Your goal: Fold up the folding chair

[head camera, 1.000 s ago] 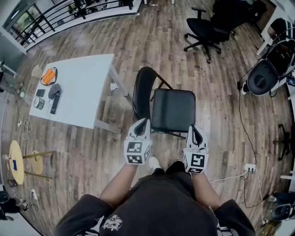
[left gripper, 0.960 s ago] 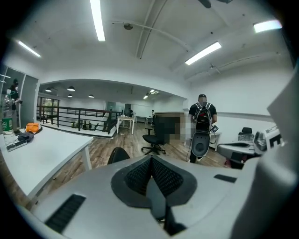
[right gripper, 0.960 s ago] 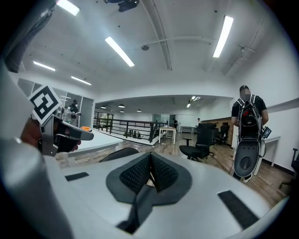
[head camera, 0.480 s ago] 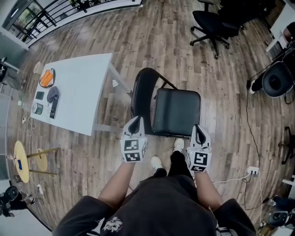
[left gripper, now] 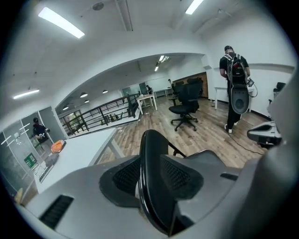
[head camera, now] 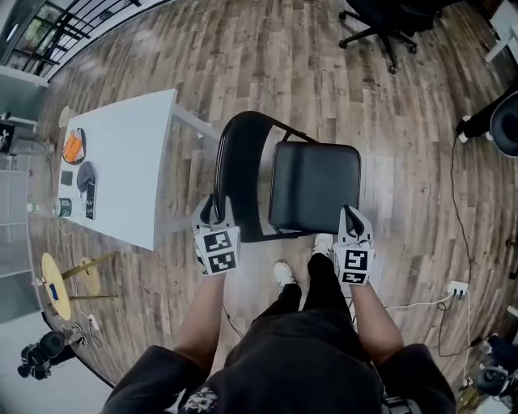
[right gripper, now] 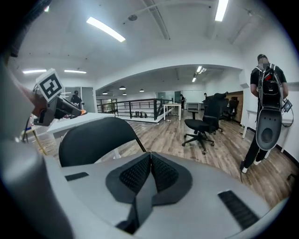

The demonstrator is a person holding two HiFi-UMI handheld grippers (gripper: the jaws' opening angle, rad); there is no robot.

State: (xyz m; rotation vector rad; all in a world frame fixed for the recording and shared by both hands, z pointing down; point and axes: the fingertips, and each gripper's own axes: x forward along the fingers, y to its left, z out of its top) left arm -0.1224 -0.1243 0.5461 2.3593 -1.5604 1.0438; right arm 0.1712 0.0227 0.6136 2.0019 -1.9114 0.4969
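A black folding chair stands open on the wood floor, its seat [head camera: 314, 187] flat and its curved backrest [head camera: 235, 174] upright at the left. My left gripper [head camera: 214, 204] is at the backrest's near rim. Its jaws are opening, and the black rim [left gripper: 154, 182] stands between the two pads, not clamped. My right gripper [head camera: 350, 215] hovers by the seat's near right corner and is shut [right gripper: 149, 156] with nothing in it. The right gripper view shows the backrest [right gripper: 93, 140] ahead to the left and the left gripper's marker cube [right gripper: 50, 85].
A white table [head camera: 121, 162] with small items stands left of the chair. A black office chair [head camera: 388, 16] is far behind. The person's shoes [head camera: 283, 275] are just before the seat. A cable and socket [head camera: 457, 289] lie at right. Another person with a backpack [left gripper: 233, 79] stands behind.
Both grippers have gone forward and down toward the chair. The left one swung left onto the backrest's rim and its jaws have parted. The right one stayed shut.
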